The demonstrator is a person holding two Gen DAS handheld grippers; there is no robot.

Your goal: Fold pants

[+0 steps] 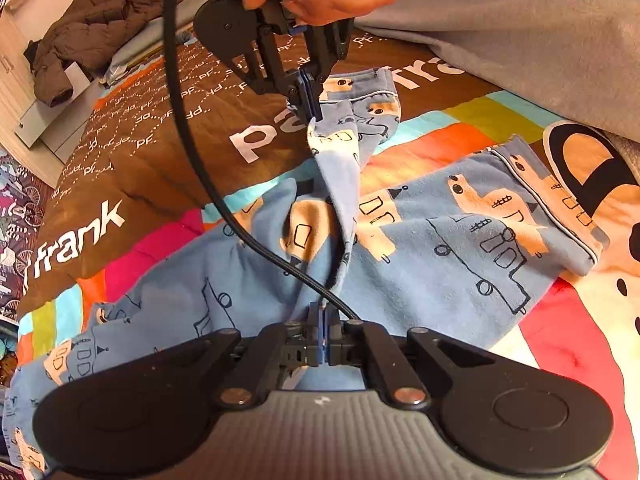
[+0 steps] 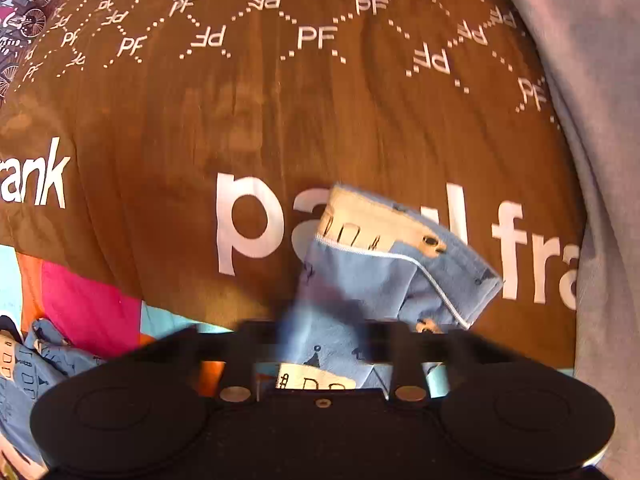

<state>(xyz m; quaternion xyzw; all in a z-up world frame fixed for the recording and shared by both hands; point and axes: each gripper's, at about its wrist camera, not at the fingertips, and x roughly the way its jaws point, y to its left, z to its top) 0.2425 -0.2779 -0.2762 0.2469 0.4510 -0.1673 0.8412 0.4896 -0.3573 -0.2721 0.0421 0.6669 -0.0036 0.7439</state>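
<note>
Blue printed pants [image 1: 420, 240] lie spread on a colourful bedspread [image 1: 160, 148]. My left gripper [image 1: 323, 320] is shut on a pinch of the pants near their middle, low in the left wrist view. My right gripper [image 1: 310, 110] is shut on a leg hem and holds it lifted above the bed, so a taut ridge of cloth runs between both grippers. In the right wrist view the lifted hem [image 2: 384, 264] hangs in front of my right gripper [image 2: 320, 336], whose fingers are blurred.
A grey blanket [image 1: 520, 40] covers the bed's right side and also shows in the right wrist view [image 2: 600, 160]. A brown jacket [image 1: 80, 36] lies at the far left. A black cable [image 1: 188, 140] hangs from the right gripper across the pants.
</note>
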